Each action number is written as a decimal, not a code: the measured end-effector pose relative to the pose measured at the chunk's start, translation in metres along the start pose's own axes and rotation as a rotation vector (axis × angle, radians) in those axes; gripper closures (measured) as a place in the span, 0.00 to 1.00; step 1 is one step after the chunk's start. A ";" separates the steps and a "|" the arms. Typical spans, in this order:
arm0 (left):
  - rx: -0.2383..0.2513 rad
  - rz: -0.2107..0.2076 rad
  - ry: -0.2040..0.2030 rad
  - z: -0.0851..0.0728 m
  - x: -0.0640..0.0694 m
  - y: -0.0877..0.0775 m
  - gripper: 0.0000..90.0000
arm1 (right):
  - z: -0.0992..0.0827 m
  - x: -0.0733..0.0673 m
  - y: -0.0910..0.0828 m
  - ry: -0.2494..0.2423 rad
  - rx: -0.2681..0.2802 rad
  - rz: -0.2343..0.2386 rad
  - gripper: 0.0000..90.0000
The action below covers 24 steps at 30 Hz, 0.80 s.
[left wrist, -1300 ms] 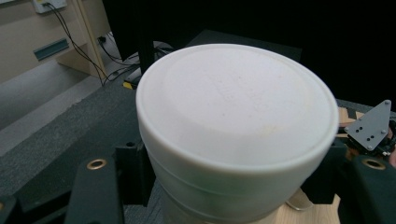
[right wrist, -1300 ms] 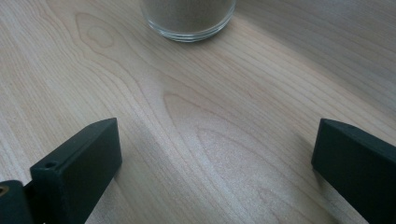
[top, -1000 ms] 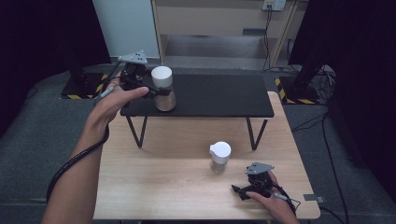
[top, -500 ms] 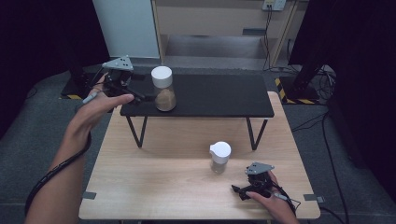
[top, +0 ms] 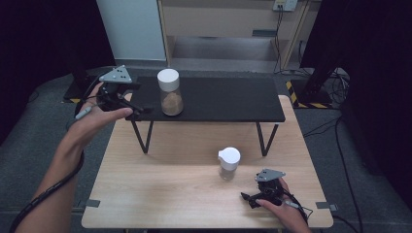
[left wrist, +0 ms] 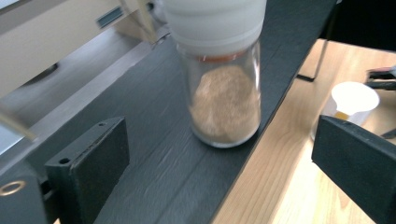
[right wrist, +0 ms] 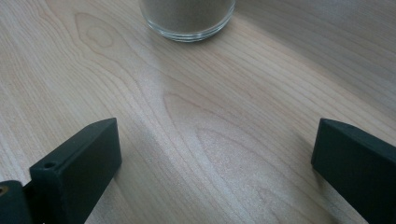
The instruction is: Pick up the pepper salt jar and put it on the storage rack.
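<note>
Counter (top: 160, 194): pale wood, the largest item, carrying all the rest.

Shelf (top: 228, 99): long black board on thin black legs, standing across the far half of the counter.

Jar of brown powder (top: 170, 92): clear glass, white cap, upright on the left part of the shelf near its front edge; in the left gripper view (left wrist: 224, 79) it stands just ahead of the jaws, outside the gap.

Small jar (top: 228, 164): white cap, upright on the counter in front of the shelf, right of centre.

Left tongs (top: 137, 108): held level at the shelf's left end, close beside the brown-powder jar, apart from it; jaws have just been opening and stand wide, nothing between them.

Right tongs (top: 248, 198): resting on the counter near its front right corner, near the small jar; jaws spread wide, holding nothing.
</note>
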<state>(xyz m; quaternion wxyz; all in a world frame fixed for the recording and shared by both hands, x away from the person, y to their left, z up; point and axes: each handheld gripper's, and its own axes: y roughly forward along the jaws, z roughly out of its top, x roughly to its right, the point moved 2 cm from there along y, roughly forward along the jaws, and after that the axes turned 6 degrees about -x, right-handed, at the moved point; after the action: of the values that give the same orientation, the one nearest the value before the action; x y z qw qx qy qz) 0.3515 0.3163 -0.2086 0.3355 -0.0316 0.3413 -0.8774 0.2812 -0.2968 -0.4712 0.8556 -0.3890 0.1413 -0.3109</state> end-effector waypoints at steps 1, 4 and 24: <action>0.009 0.000 -0.004 -0.003 0.003 -0.001 0.03 | 0.000 0.000 0.000 0.001 -0.001 0.000 0.03; 0.007 0.023 0.014 -0.007 0.017 -0.002 0.03 | 0.000 0.000 0.000 0.000 -0.001 0.000 0.03; 0.004 0.041 0.058 -0.032 0.091 0.006 0.05 | 0.000 -0.001 0.000 0.004 0.000 -0.004 0.03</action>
<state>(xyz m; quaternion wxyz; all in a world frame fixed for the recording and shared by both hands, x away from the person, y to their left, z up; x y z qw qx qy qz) 0.2754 0.2765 -0.2525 0.3435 0.0017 0.3500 -0.8715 0.2802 -0.2964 -0.4712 0.8547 -0.3887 0.1422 -0.3132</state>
